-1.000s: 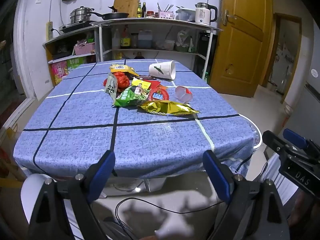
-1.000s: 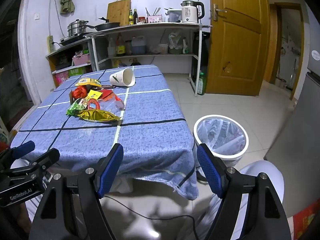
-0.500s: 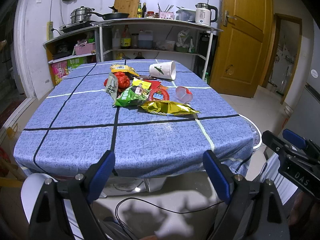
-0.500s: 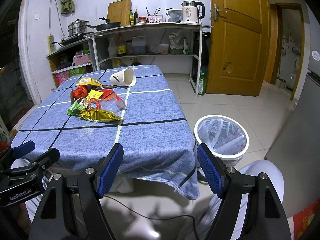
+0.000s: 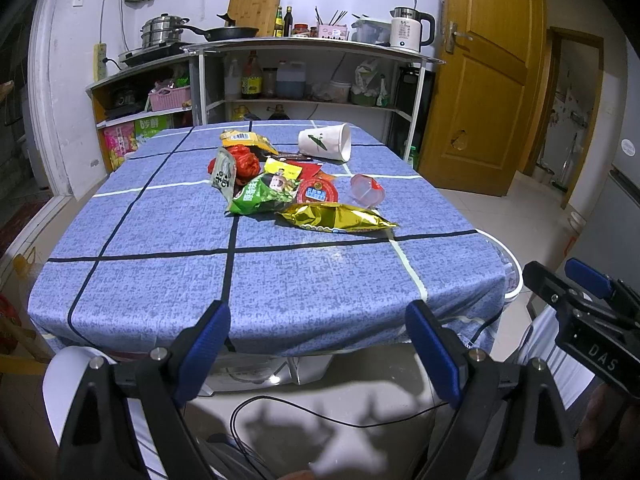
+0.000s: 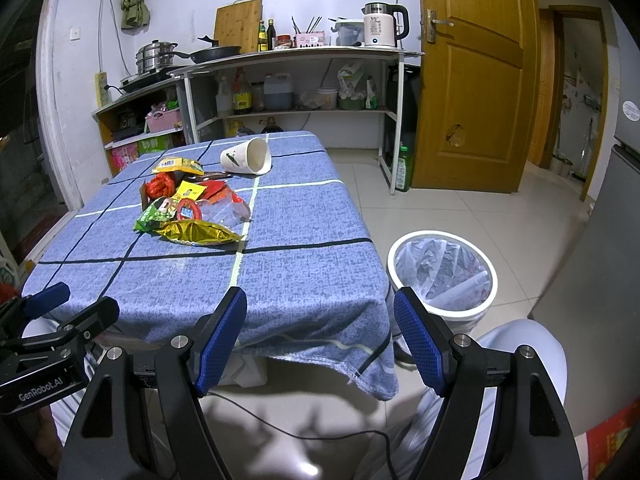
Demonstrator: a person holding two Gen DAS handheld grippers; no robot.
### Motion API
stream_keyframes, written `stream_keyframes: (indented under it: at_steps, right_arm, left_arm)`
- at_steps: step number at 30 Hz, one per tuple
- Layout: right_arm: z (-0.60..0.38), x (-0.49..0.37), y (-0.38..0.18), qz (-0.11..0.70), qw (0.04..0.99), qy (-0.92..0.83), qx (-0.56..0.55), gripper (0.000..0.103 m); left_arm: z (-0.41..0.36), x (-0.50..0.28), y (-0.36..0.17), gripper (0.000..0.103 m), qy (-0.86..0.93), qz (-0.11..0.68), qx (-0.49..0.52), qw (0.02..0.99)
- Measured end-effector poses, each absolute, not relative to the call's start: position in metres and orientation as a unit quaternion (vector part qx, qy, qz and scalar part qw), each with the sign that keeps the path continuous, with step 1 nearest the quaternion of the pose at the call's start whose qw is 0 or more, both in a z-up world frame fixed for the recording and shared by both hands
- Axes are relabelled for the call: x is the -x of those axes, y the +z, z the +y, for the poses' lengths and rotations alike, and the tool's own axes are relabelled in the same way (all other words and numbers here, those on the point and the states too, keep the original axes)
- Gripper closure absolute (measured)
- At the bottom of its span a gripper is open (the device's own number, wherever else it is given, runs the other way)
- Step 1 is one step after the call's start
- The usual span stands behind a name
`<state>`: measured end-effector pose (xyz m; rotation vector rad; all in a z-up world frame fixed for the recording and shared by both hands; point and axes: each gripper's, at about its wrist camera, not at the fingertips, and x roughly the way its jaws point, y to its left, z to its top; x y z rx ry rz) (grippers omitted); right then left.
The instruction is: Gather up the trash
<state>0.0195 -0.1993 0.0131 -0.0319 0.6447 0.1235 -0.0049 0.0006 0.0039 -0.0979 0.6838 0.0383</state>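
Crumpled snack wrappers (image 5: pixel 288 188) lie ahead of our left gripper (image 5: pixel 318 344) (right gripper (image 6: pixel 320 332) reads "GenRobot.AI" beside it), both spread apart, empty.

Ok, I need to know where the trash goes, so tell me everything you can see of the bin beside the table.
The bin is a round white container, plastic by its look, standing upright on the tiled floor by the table's right corner. A thin translucent liner bag, crinkled, lines the inside and folds over the rim. It is open-topped with no lid, and no trash shows inside it. The hanging tablecloth edge hides part of its left side.
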Motion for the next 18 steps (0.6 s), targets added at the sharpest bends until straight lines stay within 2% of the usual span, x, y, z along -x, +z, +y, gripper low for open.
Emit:
stream_keyframes:
  at_steps: [18]
  right_arm:
    - [-0.1978, -0.0169, 0.0142, 0.317, 0.946, 0.062, 0.016, 0.027]
  left_arm:
    - [-0.003, 0.0045, 0.0061, 0.012, 0.017, 0.34, 0.051, 0.939]
